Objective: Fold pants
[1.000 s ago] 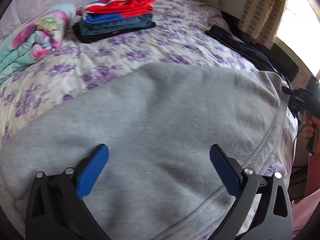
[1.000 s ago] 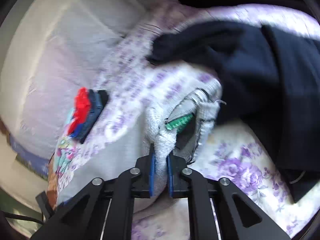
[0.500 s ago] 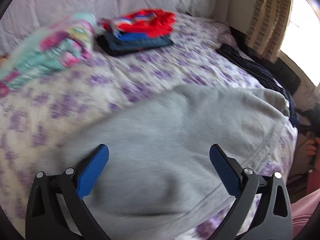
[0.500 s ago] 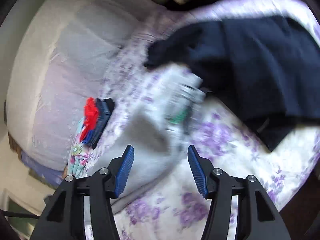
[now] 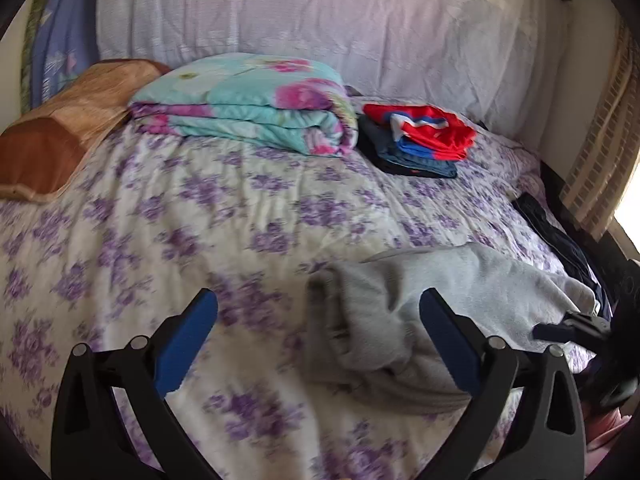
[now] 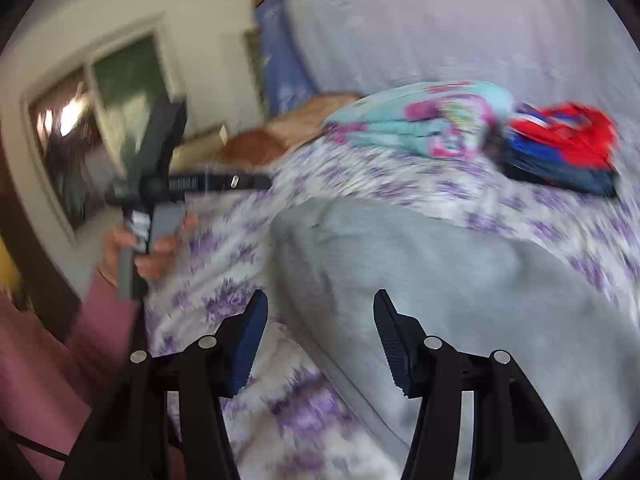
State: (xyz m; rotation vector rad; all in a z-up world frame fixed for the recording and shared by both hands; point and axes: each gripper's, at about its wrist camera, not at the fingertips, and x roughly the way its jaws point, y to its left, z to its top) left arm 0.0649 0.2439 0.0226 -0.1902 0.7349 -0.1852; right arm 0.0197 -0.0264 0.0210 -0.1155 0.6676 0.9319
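The grey pants point(image 5: 460, 292) lie bunched on the flowered bedsheet point(image 5: 240, 208), low and right in the left wrist view. My left gripper point(image 5: 318, 320) hovers above their left edge, wide open and holding nothing. In the right wrist view the grey pants point(image 6: 440, 280) spread across the middle and right. My right gripper point(image 6: 320, 320) is open above their near left edge, its pads clear of the cloth. A hand point(image 6: 152, 248) in a pink sleeve holds the left gripper point(image 6: 240, 181) to the left. The picture is blurred.
A folded floral blanket point(image 5: 248, 108) and a stack of folded red and blue clothes point(image 5: 420, 140) sit at the head of the bed. A brown pillow point(image 5: 52, 140) lies far left. A dark garment point(image 5: 560, 236) hangs off the bed's right edge.
My right gripper opened, let go of the grey waistband and swung left, rolling as it went. My left gripper pulled back and left off the pants, which now lie bunched.
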